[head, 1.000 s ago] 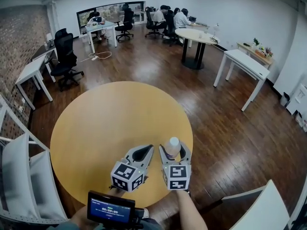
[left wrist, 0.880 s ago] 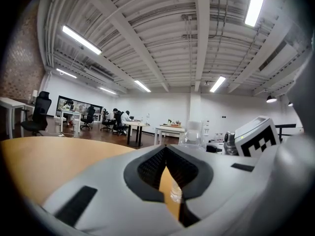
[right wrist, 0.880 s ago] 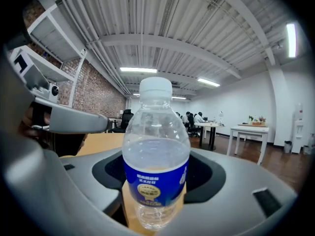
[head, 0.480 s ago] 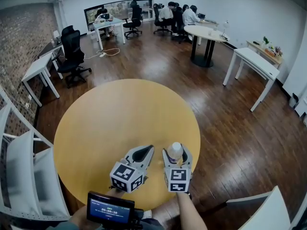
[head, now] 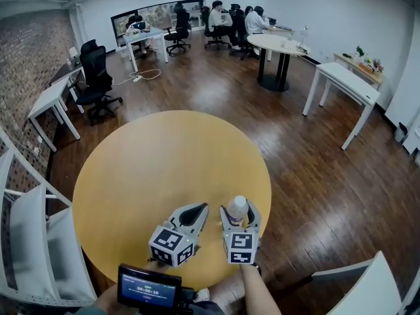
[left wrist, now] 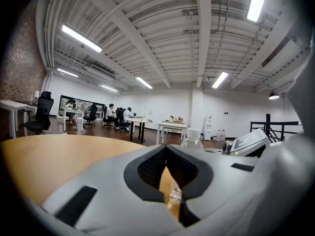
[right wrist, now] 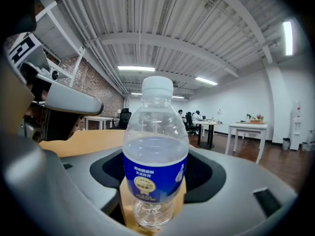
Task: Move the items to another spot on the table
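Nearest the viewer, below the near rim of the round yellow wooden table (head: 164, 163), a small black handheld device with a lit blue screen (head: 149, 286) and the person's bare right forearm (head: 257, 294) are visible. Over the table's near edge lie the two grey grippers, each bearing a cube of black-and-white square markers. The left gripper (head: 197, 207) (left wrist: 166, 147) rests low over the table with its jaws clenched tip to tip; only a narrow slit remains behind the tips, and nothing is grasped in it. Beside it, toward the table's right near edge, the right gripper (head: 237, 209) (right wrist: 156, 183) has just been opening its jaws, which stand spread on either side of the clear plastic water bottle with a white cap and blue label (head: 237, 204) (right wrist: 155, 156) (left wrist: 192, 139). The bottle stands upright on the table between the jaws; the dark pads appear to stand clear of its sides, though contact low on the bottle cannot be ruled out from this angle. The rest of the table top stretches away bare. Left of the table stands a white frame structure (head: 29, 241); around the table runs a dark wooden plank floor (head: 308, 169). Beyond the table's far rim are a black office chair (head: 97, 77), a white rectangular desk (head: 341, 84) and a round white table on a black pedestal (head: 274, 44), and farthest off, seated people (head: 230, 20) at desks.
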### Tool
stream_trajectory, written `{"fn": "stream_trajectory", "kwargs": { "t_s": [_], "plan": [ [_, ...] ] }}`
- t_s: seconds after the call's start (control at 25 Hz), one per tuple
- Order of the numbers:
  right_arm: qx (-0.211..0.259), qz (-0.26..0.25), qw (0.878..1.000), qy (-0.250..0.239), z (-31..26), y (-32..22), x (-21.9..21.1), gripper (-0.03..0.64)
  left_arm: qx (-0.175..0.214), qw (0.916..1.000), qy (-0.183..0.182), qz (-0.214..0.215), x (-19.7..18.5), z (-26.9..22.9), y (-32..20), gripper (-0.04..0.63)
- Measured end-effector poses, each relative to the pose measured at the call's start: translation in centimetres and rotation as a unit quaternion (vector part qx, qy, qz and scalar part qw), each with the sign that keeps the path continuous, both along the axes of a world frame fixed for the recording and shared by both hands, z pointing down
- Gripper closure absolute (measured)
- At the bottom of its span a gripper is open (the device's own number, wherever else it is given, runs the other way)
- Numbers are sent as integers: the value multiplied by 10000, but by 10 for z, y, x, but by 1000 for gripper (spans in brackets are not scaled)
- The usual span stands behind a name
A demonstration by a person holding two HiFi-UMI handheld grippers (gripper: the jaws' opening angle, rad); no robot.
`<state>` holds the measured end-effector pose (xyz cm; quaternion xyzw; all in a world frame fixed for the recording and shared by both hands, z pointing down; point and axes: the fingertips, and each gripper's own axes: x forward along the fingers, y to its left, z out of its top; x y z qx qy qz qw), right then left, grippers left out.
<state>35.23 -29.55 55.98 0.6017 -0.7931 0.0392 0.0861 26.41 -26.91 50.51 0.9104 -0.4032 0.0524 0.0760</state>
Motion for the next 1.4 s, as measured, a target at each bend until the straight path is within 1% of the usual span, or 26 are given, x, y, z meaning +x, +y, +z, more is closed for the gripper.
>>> {"fn": "stream_trajectory", "kwargs": {
  "t_s": [0.28,0.48,0.72,0.92,1.16,1.28,1.4],
  "plan": [
    [-114,28,9999,-96,1,2,6,285,-15,10000,-17,21,1,-1,3,584],
    [-142,70,9997,-186,-1,2,10,274,18,10000,-56,-17,-3,-8,5,583],
    [-25,137,9998,-113,-11,13,16,273,-4,9999,-81,-65,-5,-14,14,583],
    [86,189,9998,-34,-24,24,18,275,19,10000,-79,-15,-4,-18,24,583],
    [223,302,9993,11,-42,36,19,275,53,10000,-32,-24,-13,-26,34,583],
    [232,245,9994,70,-51,44,11,276,92,10000,10,-17,-17,-27,38,583],
    [350,212,9991,134,-63,52,-3,276,73,10000,-5,-61,-24,-34,41,583]
  ]
}}
